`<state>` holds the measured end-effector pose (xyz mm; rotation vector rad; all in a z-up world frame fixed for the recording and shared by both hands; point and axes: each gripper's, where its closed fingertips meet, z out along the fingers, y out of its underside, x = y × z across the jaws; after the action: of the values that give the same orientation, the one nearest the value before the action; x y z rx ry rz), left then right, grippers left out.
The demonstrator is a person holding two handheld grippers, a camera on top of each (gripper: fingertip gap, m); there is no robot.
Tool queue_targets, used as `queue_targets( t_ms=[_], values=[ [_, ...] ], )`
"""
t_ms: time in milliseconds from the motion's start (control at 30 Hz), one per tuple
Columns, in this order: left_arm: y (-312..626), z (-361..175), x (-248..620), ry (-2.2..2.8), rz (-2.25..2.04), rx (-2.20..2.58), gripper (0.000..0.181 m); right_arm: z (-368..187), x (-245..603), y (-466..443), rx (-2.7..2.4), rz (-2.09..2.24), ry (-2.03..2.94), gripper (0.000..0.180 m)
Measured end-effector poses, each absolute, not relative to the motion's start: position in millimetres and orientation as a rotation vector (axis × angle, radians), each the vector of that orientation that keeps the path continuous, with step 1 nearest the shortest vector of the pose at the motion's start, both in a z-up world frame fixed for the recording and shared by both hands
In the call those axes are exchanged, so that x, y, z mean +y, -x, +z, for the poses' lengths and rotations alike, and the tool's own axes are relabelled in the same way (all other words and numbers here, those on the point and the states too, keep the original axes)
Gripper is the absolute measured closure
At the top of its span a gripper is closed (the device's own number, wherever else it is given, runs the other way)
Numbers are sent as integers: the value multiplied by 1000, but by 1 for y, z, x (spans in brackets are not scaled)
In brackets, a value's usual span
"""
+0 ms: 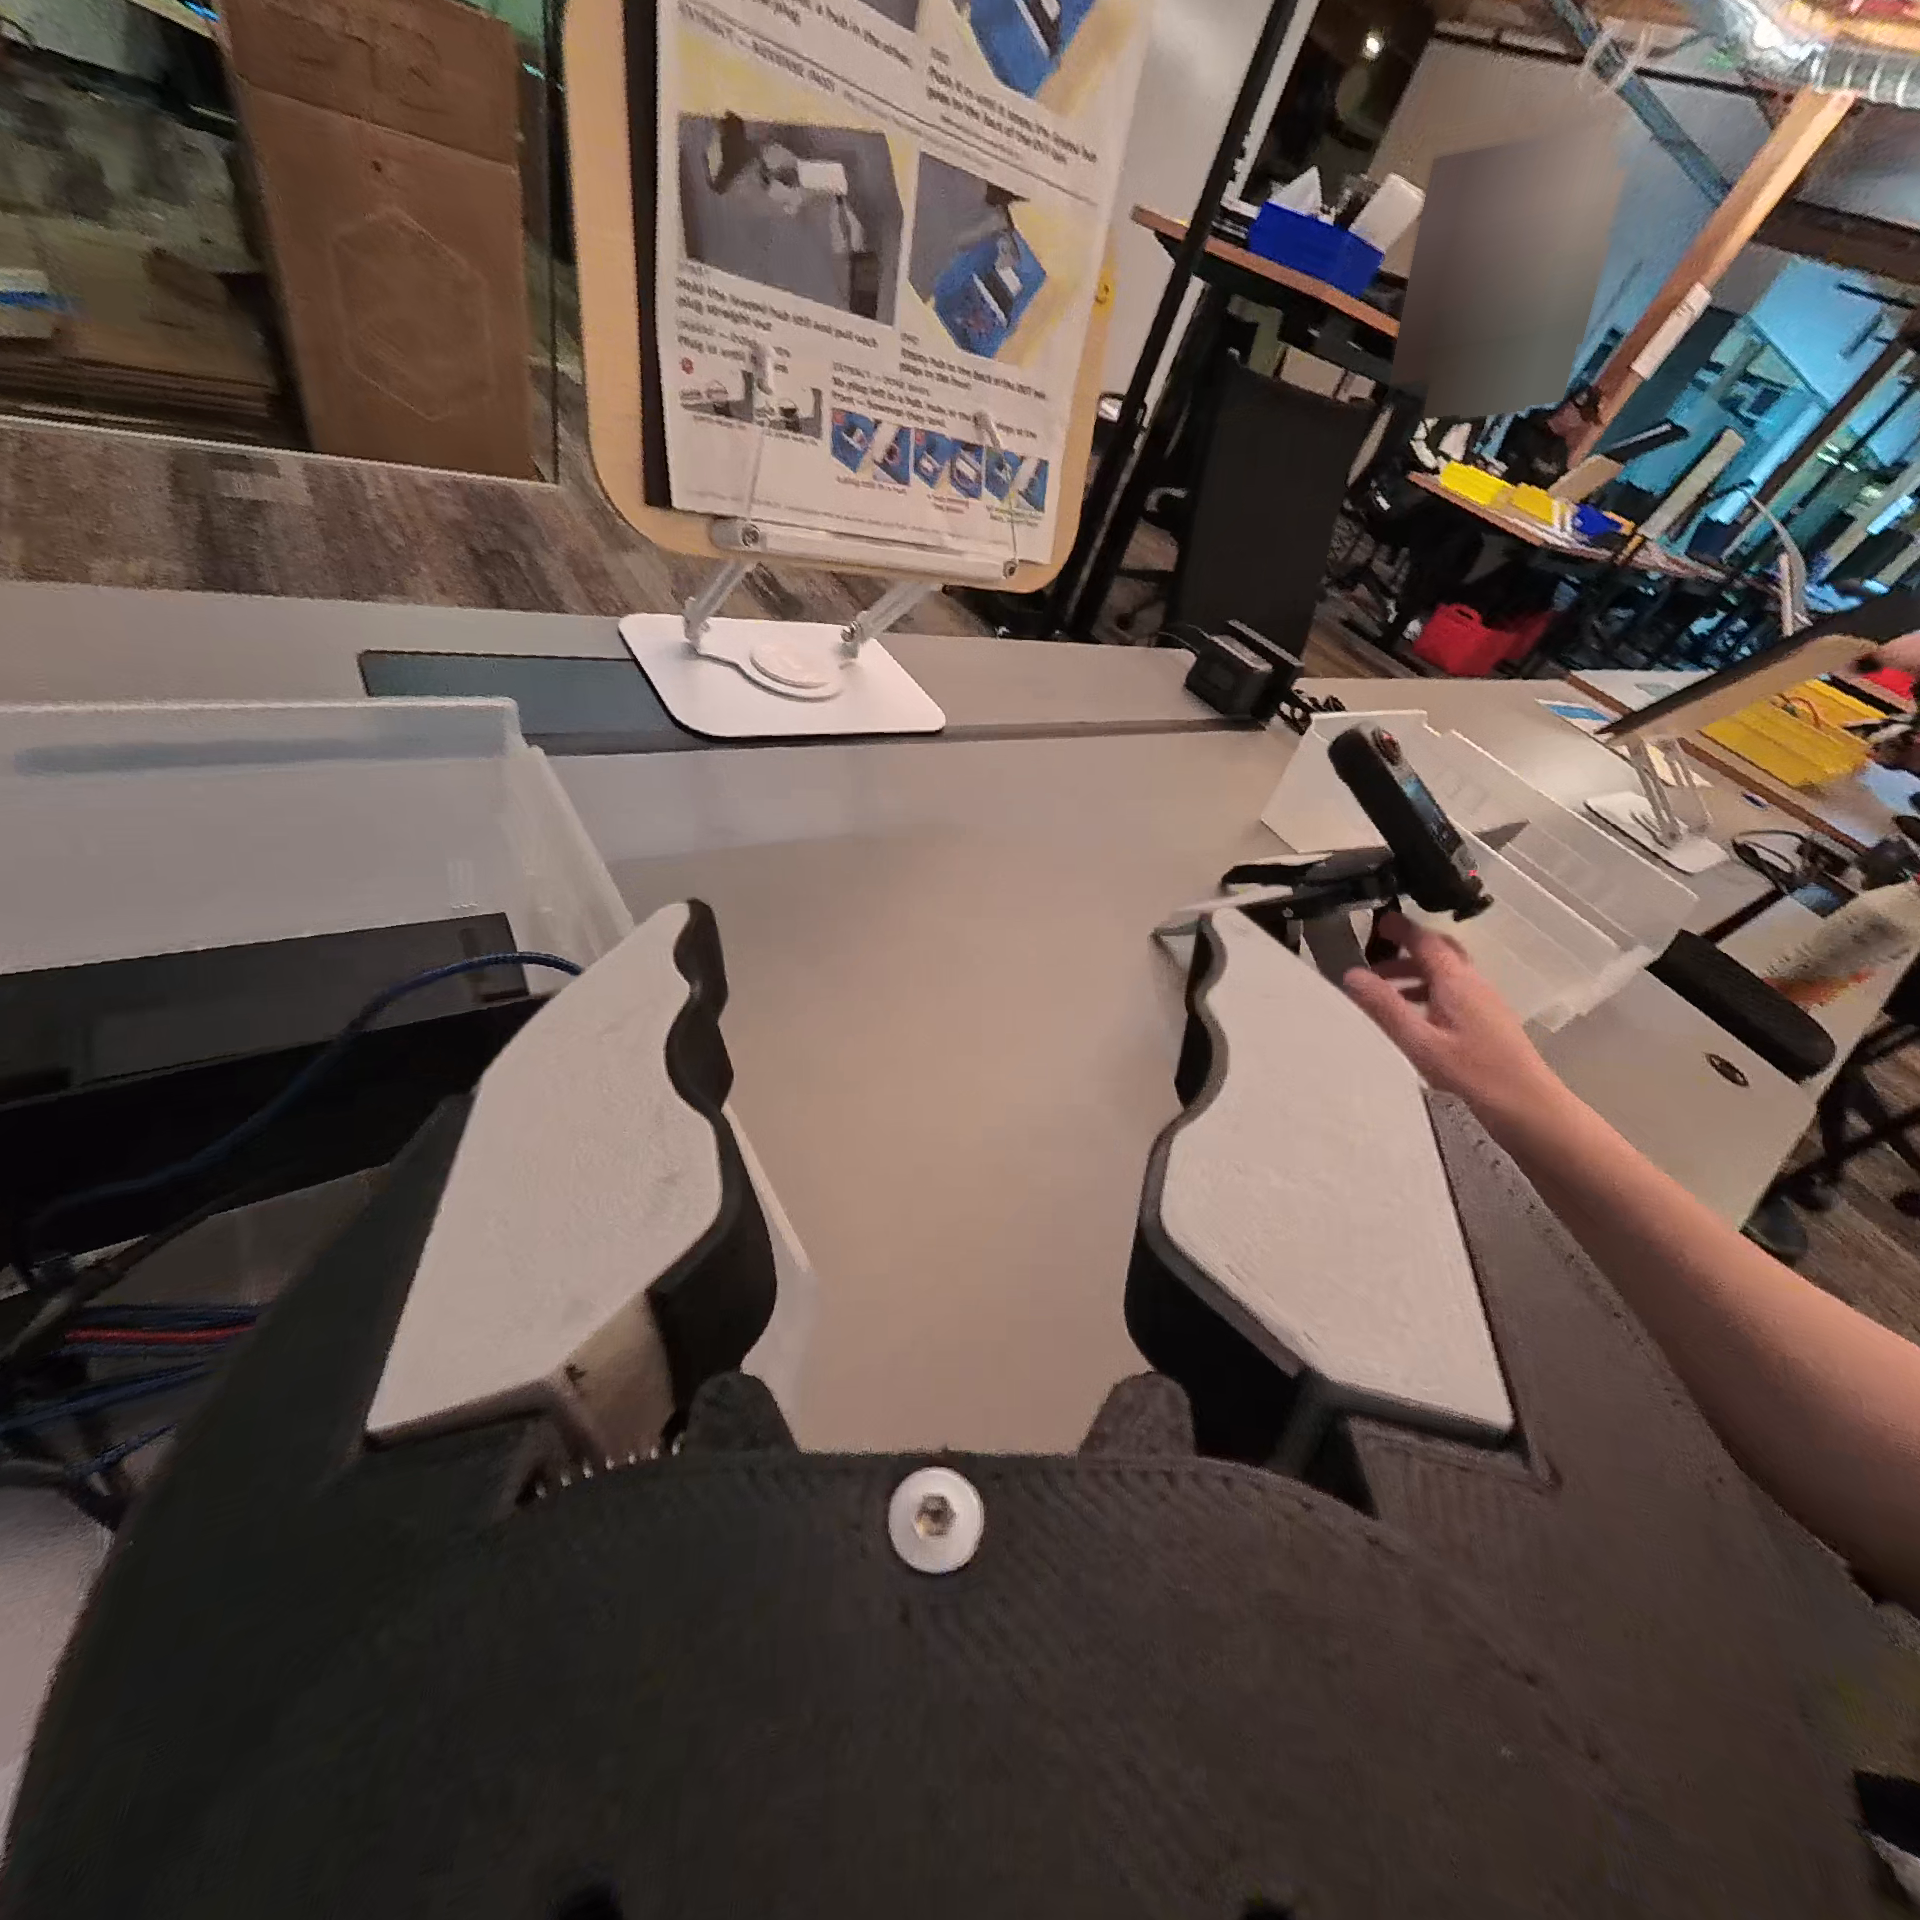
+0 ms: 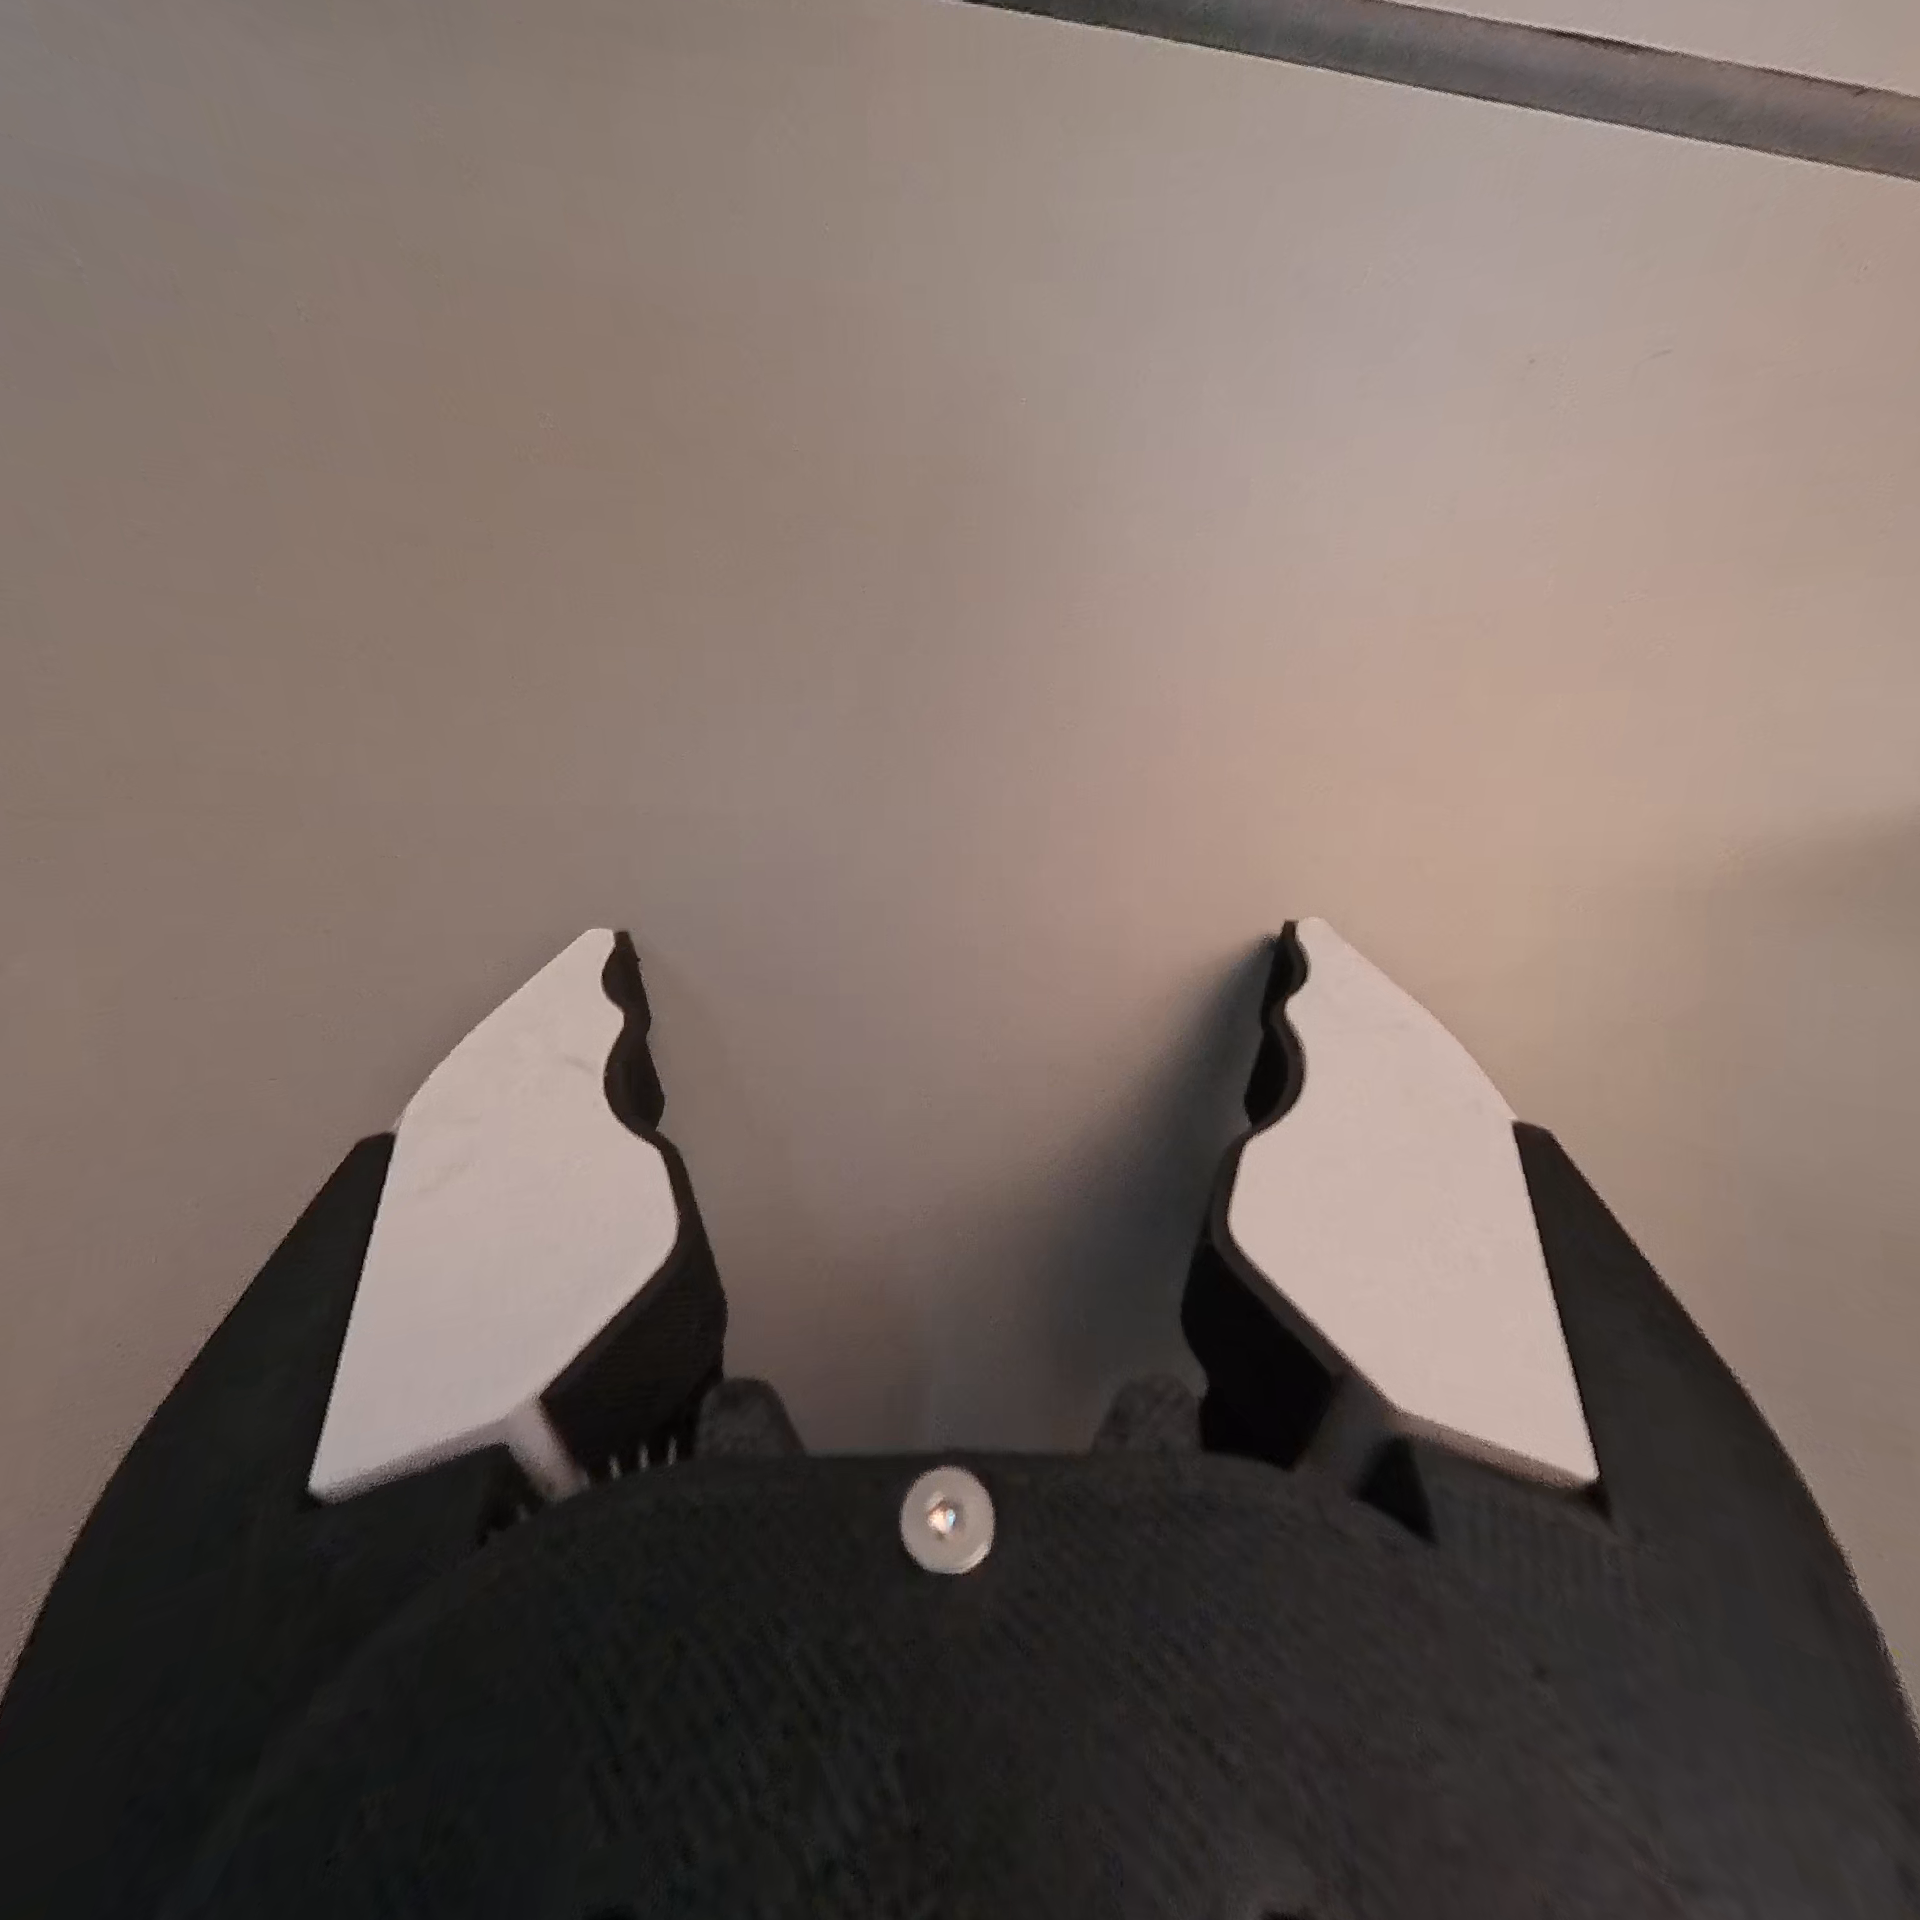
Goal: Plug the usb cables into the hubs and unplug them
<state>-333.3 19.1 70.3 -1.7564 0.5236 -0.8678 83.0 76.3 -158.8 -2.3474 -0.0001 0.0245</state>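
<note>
This is a workshop or lab. A pale grey table [image 1: 935,935] carries a printed instruction sheet on a wooden stand [image 1: 852,260]. Behind it stand further wooden workbenches [image 1: 1299,281] with blue and yellow plastic parts bins [image 1: 1314,244], large flattened cardboard boxes [image 1: 384,229] and exposed ceiling ducting [image 1: 1766,52].

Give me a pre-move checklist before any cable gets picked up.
1. Left gripper open and empty: ok.
2. Right gripper open and empty: ok.
3. Blue cables in view, in the bin on the left: ok.
4. Hub located: cannot tell.
5. Table bare between the left gripper's fingers: ok.
6. Person's hand on the right gripper: it reaches there, grip cannot tell.
</note>
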Motion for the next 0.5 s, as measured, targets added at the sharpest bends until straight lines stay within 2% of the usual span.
queue_targets(
  t_ms=[167, 500],
  values=[
    [335, 53, 28, 1819, -806, 582, 94, -159, 77, -83, -2, 22, 2348, 67],
    [419, 13, 103, 2125, -252, 839, 85, -159, 80, -83, -8, 28, 2345, 67]
  ],
)
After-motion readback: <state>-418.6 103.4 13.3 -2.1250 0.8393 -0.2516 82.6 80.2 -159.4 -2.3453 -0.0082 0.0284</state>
